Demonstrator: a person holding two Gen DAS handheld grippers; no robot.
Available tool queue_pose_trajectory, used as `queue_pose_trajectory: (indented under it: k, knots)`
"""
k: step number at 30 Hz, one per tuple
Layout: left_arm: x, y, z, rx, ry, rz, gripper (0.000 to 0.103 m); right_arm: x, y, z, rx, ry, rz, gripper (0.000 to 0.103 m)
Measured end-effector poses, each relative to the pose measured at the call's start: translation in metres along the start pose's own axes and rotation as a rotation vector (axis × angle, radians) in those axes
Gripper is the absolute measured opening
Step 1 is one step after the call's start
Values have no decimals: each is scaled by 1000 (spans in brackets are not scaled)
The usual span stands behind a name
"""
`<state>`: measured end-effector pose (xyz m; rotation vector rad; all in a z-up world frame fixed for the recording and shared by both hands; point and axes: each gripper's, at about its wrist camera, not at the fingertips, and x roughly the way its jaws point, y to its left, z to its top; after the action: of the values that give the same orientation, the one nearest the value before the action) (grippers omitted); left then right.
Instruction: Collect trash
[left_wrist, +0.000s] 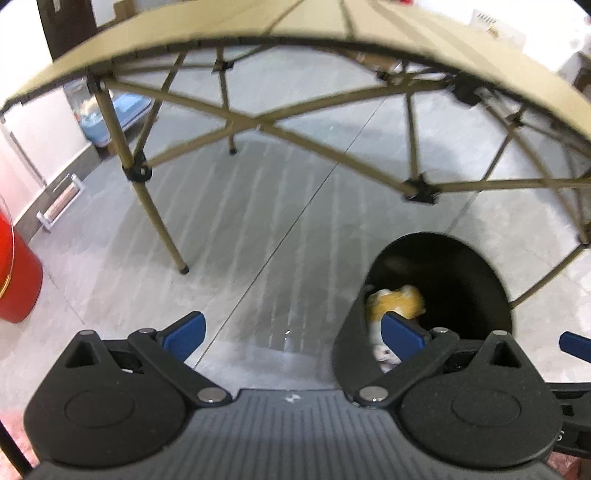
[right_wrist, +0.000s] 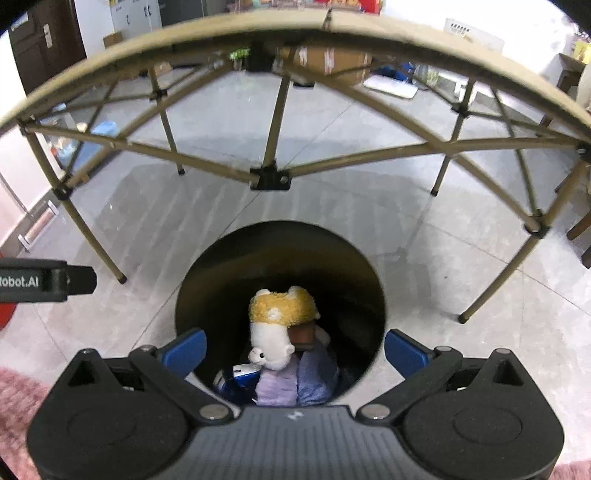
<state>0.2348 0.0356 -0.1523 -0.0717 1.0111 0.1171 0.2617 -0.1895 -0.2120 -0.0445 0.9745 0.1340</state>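
With the right gripper spread empty directly above the black bin holding the plush toy, and the left gripper equally wide over floor to its left, the release looks done, so a straight lift clear of the rim suits.

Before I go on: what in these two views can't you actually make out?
- Bottom of the black bin: right wrist view, hidden under the plush toy and purple cloth.
- Blue item in the bin: right wrist view, mostly covered, identity unclear.
- Plush toy in left wrist view: blurred, partly behind the left gripper finger.
- Tabletop: seen only edge-on, contents unseen.
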Motion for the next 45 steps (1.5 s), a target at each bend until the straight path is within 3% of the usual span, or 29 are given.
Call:
queue_pose_trajectory:
  k: [15,22,45]
  knots:
    - [-116,-17,-58,121,-87,-85,103,-124,-21,-53,4,-95,14,103]
    - [-145,-15,-79,131,-103,-98,103,-163,-15,-65,-15,-138,35,103]
    - [-168,-13,-94,137,-130,-106,103,-190,-10,-77,-20,-185,40,103]
